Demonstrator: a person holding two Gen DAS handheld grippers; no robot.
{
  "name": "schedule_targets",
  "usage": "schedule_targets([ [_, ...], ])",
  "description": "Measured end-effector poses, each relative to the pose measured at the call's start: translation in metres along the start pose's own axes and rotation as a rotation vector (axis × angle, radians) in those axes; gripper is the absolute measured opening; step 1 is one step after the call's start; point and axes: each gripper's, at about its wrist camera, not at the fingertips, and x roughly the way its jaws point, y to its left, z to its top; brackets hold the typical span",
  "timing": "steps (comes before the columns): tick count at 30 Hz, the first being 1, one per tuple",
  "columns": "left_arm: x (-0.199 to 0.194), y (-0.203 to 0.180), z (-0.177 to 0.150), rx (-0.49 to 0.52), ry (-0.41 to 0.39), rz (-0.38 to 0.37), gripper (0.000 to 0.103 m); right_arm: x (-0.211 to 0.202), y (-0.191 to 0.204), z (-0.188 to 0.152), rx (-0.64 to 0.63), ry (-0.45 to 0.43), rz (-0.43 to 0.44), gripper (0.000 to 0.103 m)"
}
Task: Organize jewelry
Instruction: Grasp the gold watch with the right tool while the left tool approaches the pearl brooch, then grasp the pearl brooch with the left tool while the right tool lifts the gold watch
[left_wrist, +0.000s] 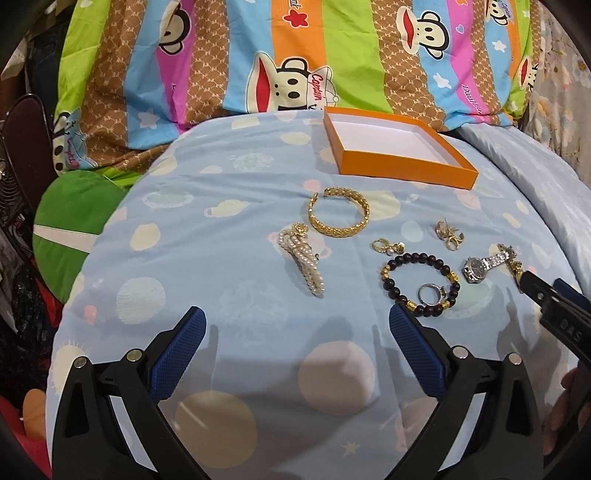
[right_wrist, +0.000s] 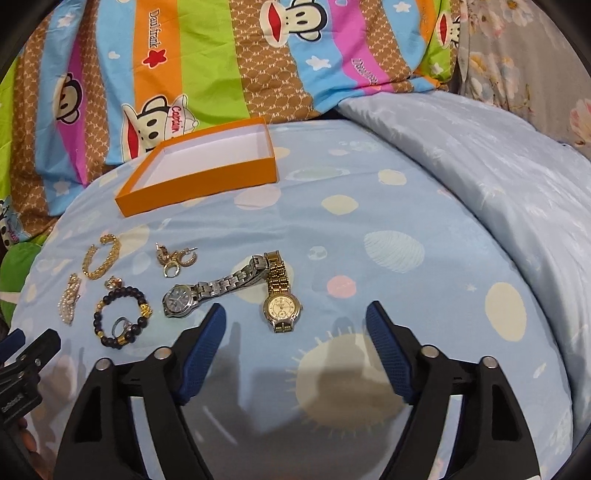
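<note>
An orange box (left_wrist: 402, 162) with a white inside is seen on a pale blue sheet (left_wrist: 236, 206) printed with cream and pink spots. A gold bangle (left_wrist: 339, 213), white pearls (left_wrist: 303, 264) and a black-and-gold bead bracelet (left_wrist: 421, 282) are shown; a silver watch (right_wrist: 207, 290) and a gold watch (right_wrist: 281, 299) too. The blanket (left_wrist: 258, 55) is striped in green, orange, pink, blue and brown, with cartoon monkeys.

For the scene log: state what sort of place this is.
Most likely a bedroom, with the work done on a bed: a pale blue printed sheet covers the soft surface, a striped cartoon quilt lies bunched behind it, and a floral pillow sits alongside.
</note>
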Motion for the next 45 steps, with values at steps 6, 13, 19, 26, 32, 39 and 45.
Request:
schedule_targets([
  [6,0.007,0.001,0.000,-0.003,0.002,-0.021,0.097,0.013,0.002,0.002,-0.007,0.041,0.015,0.049],
  [13,0.014,-0.001,-0.002,0.009,0.013,-0.016,0.097,0.015,0.006,0.002,-0.032,0.039,0.024,0.023],
  [19,0.014,0.000,-0.001,0.006,0.005,-0.027,0.097,0.014,0.005,0.001,-0.022,0.033,0.038,0.023],
  [26,0.015,0.009,0.009,-0.008,0.000,-0.013,0.097,0.012,0.002,0.001,-0.012,0.030,0.051,0.023],
  [32,0.030,0.012,0.030,-0.009,0.011,-0.002,0.088,0.012,-0.001,0.000,-0.003,0.033,0.065,0.023],
  [39,0.057,0.009,0.035,-0.012,0.073,-0.001,0.064,0.013,-0.001,0.001,-0.001,0.034,0.068,0.023],
  [45,0.053,0.004,0.033,0.014,0.048,-0.012,0.034,0.012,-0.001,0.001,0.000,0.030,0.072,0.023],
])
